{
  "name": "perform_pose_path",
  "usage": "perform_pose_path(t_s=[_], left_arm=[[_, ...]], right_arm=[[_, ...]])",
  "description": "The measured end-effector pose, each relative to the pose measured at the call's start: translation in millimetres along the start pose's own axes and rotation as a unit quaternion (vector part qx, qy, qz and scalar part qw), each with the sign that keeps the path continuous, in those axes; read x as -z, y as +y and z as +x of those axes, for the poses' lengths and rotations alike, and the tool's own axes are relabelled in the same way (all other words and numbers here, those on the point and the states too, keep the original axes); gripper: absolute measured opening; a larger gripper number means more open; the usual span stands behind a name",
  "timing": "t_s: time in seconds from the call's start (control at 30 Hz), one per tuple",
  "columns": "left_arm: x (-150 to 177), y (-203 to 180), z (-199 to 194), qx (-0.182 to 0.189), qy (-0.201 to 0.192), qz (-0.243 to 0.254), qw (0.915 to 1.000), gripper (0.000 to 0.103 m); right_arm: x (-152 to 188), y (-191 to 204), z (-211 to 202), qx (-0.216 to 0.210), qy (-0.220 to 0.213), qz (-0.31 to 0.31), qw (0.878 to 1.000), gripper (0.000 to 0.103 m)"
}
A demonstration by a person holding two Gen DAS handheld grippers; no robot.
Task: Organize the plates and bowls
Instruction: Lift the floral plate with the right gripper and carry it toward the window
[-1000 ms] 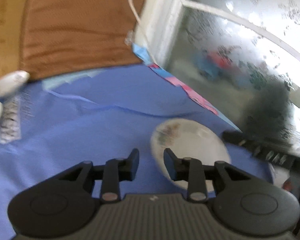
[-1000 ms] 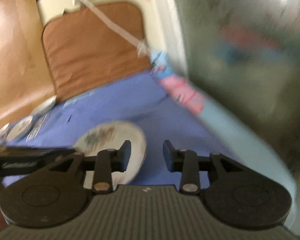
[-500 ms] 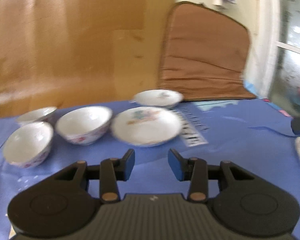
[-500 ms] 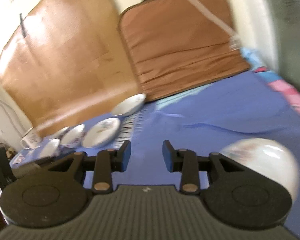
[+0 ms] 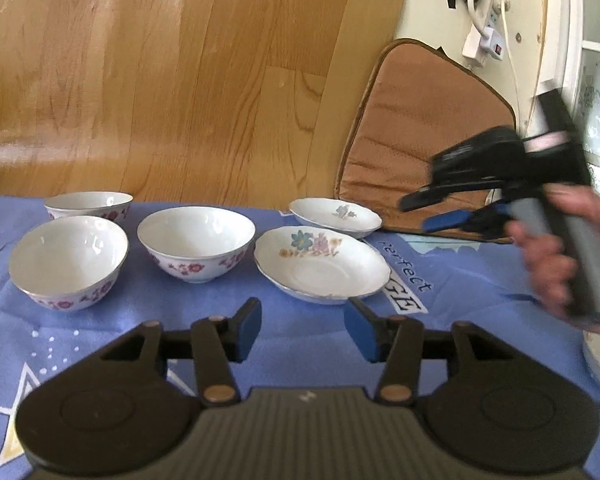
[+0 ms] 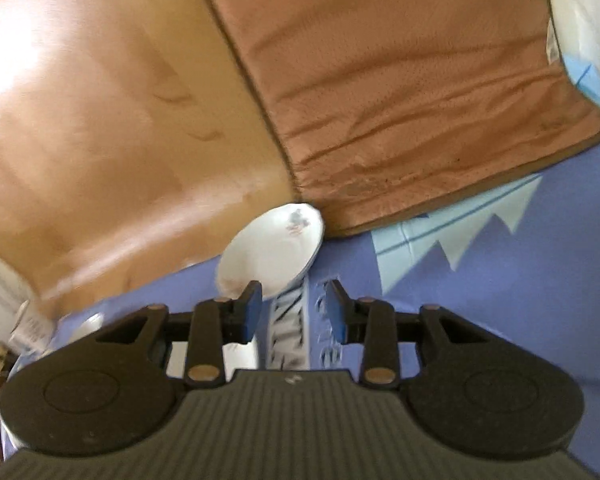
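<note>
Hovering, both spread wide and empty: left gripper near white floral porcelain plate; right gripper near far small white saucer.

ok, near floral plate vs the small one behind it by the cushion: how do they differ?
The near white plate with the blue and pink flower print looks larger and wider than the small white plate behind it. The near plate's print is bigger and multicoloured; the small plate carries one small greyish sprig. The near plate lies just ahead of the open left gripper; the small plate sits beside the brown cushion. Both are white, shallow, upright and lie on the blue cloth.
</note>
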State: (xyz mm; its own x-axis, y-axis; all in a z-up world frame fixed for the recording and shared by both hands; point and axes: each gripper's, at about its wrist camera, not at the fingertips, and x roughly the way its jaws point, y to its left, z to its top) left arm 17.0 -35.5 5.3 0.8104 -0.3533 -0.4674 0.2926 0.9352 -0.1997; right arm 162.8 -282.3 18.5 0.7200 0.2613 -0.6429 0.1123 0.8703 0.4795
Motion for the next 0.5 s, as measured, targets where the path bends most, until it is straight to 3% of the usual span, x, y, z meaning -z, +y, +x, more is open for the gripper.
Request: perform_pose_path(t_s=[0.1,0.23,0.3,0.5], left_arm=[[-2.7,7.6,3.8,0.012,0.007,-0.022,0.9997,0.047],[-5.4,20.9,11.4,0.021,0.021,-0.059,0.9978,0.047],[-6.1,25.8,13.8,0.022,0.024,-0.072,0.9969,0.047],[-6.1,27.5,15.2,0.026,0.024,-0.077,0.9964,0.047]], right_arm=[[-12.6,-1.6,26.6,0.006,0.019,0.024,1.000,0.039],[-21.3,7.5,50.2,0.033,0.041,0.005,0.999,0.034],[-20.3,10.0,57.3,0.047,0.050,-0.006,0.998,0.014],[-10.9,3.0,36.3,0.056,0.036,-0.018,0.998,0.013]])
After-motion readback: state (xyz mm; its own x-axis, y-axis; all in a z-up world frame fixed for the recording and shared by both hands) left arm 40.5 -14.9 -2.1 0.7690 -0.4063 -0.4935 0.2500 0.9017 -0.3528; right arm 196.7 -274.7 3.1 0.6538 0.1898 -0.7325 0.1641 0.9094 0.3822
